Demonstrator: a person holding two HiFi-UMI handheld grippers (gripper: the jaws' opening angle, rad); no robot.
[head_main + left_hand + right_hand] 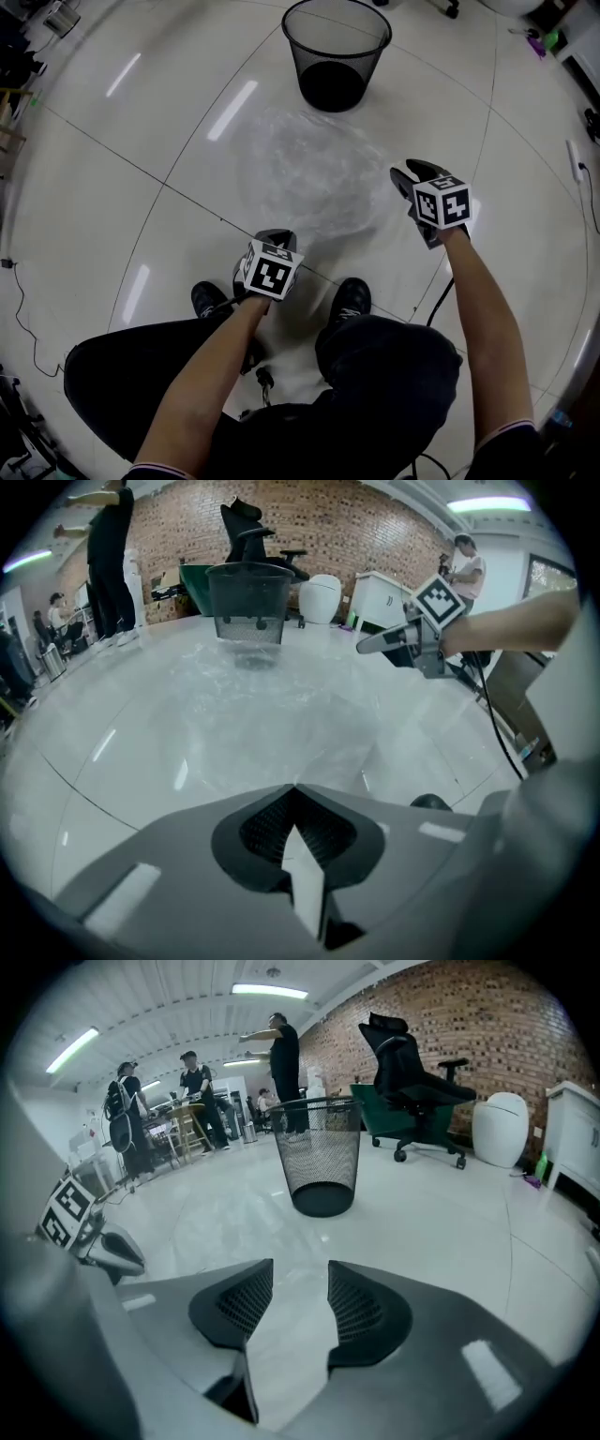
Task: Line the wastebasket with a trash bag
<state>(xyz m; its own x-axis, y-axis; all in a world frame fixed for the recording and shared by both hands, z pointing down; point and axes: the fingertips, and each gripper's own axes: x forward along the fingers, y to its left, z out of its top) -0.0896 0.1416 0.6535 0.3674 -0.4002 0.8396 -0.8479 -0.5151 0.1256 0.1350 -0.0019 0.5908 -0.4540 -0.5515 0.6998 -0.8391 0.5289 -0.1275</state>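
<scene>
The black mesh wastebasket (pixel 336 56) (pixel 248 602) (pixel 319 1166) stands upright and unlined on the white floor ahead of me. Between it and my feet a clear trash bag (pixel 309 173) (pixel 262 714) lies crumpled and spread flat. My left gripper (pixel 275 242) (pixel 295 787) sits at the bag's near edge with its jaws pressed together, and the film seems to run out from its tips. To the right of the bag my right gripper (pixel 405 180) (pixel 300 1283) hovers with its jaws apart and only floor between them.
A black office chair (pixel 412 1082) and a white round bin (pixel 502 1129) stand by the brick wall behind the basket. Several people (pixel 281 1072) stand farther back. A cable (pixel 19 319) runs along the floor at the left. My shoes (pixel 352 300) are just behind the bag.
</scene>
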